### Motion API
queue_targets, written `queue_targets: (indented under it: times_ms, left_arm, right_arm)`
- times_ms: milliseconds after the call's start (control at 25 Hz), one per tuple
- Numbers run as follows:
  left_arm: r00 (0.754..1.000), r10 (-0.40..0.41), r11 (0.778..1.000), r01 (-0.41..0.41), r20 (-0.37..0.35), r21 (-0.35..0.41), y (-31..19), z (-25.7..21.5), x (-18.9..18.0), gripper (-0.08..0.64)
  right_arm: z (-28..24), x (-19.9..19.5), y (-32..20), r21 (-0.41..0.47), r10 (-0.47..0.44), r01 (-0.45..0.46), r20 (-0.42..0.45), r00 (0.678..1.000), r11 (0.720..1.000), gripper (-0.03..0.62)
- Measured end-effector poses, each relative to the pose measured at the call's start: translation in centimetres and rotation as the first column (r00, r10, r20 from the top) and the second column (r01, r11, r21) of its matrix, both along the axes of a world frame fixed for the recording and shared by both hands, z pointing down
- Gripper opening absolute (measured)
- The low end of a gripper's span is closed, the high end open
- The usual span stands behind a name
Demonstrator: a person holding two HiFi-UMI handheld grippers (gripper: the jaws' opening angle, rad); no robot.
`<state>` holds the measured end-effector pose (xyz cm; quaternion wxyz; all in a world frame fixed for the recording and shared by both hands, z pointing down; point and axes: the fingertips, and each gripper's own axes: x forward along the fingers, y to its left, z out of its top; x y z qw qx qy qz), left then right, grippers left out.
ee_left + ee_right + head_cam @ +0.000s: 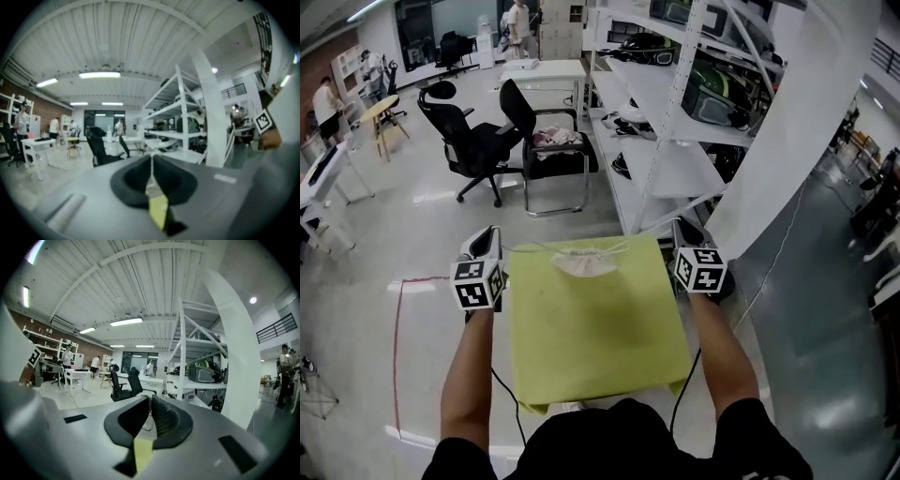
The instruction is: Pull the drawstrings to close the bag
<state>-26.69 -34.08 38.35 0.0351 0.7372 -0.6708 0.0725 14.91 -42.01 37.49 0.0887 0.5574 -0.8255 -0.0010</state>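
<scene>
**Puckered bag, strings stretched sideways**

At the far edge of the yellow-green table (591,347) a small white bag (584,262) is seen, its mouth gathered. The left gripper (490,234) and right gripper (682,228) are held level beside the far corners, each clenched on a thin drawstring (530,249), which is barely made out between the pads.

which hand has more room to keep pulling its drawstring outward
Left, probably: both are shut on a drawstring, but the left gripper has open floor beside it, while the right gripper sits close to the shelf rack.
</scene>
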Motion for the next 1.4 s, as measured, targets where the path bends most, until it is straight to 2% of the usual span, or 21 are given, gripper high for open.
queue_targets:
  times_ms: [200,440,680,880,1400]
  left_arm:
    - [0.999,-0.013,0.993,0.008,-0.044,-0.115,3.1,6.0,1.4,0.015]
    - [0.998,-0.047,0.977,0.037,-0.044,-0.211,6.6,10.7,3.1,0.017]
    - [0.992,-0.11,0.96,0.092,-0.054,-0.264,8.8,13.5,3.0,0.017]
    - [0.983,-0.158,0.942,0.121,-0.098,-0.313,11.2,16.1,3.7,0.017]
    - [0.982,-0.179,0.885,0.13,-0.068,-0.447,14.1,22.9,4.3,0.017]
  right_arm:
    - [6.3,-0.1,3.1,-0.123,-0.02,0.023,0.023,1.0,0.992,0.009]
    - [11.2,0.6,5.8,-0.204,-0.052,0.055,0.017,0.998,0.977,0.009]
    - [14.0,0.9,7.1,-0.262,-0.076,0.08,0.026,0.997,0.962,0.009]
    - [16.0,0.9,8.0,-0.306,-0.079,0.093,0.058,0.995,0.947,0.009]
    - [23.3,1.7,11.1,-0.449,-0.107,0.095,0.0,0.994,0.888,0.009]
